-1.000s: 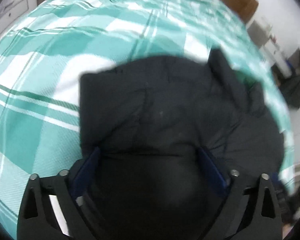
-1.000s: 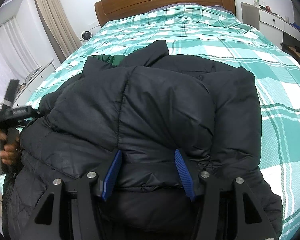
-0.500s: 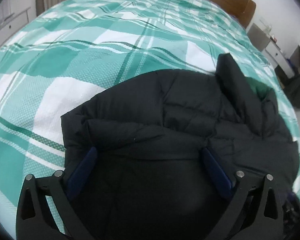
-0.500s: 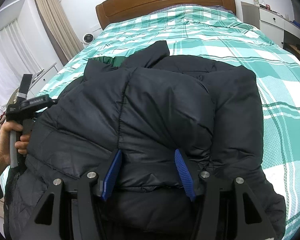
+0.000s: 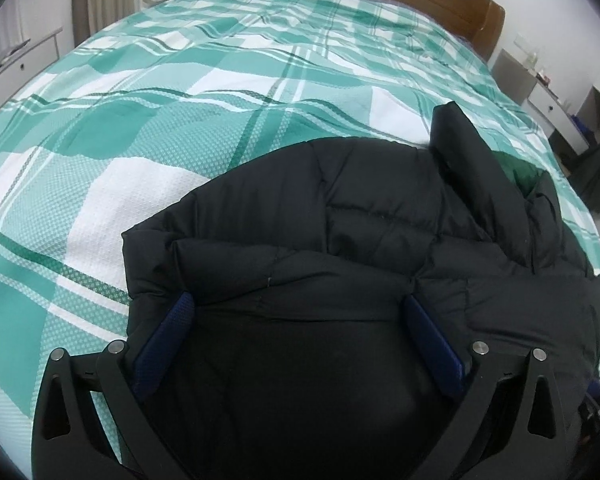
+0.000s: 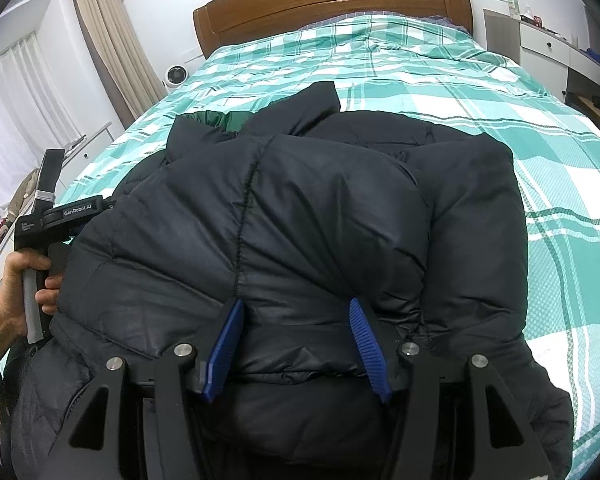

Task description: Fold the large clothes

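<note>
A black puffer jacket [image 6: 332, 216] with a green lining lies on the bed, its collar toward the headboard. It fills the lower half of the left wrist view [image 5: 380, 240]. My left gripper [image 5: 296, 304] stands wide apart with a thick fold of the jacket bulging between its blue pads. My right gripper [image 6: 296, 312] is narrower, its blue pads pressing both sides of a bunched fold at the jacket's near edge. The left gripper's body and the hand holding it show at the left of the right wrist view [image 6: 44, 224].
The bed [image 5: 180, 100] has a green and white checked cover and a wooden headboard [image 6: 332, 8]. White drawers [image 6: 548, 52] stand to the right of the bed. Curtains [image 6: 108, 40] and a small white fan [image 6: 176, 76] stand to the left.
The left gripper has lowered the jacket's side onto the bed and tilted up, so more of the bed and headboard shows. The right gripper has held still.
</note>
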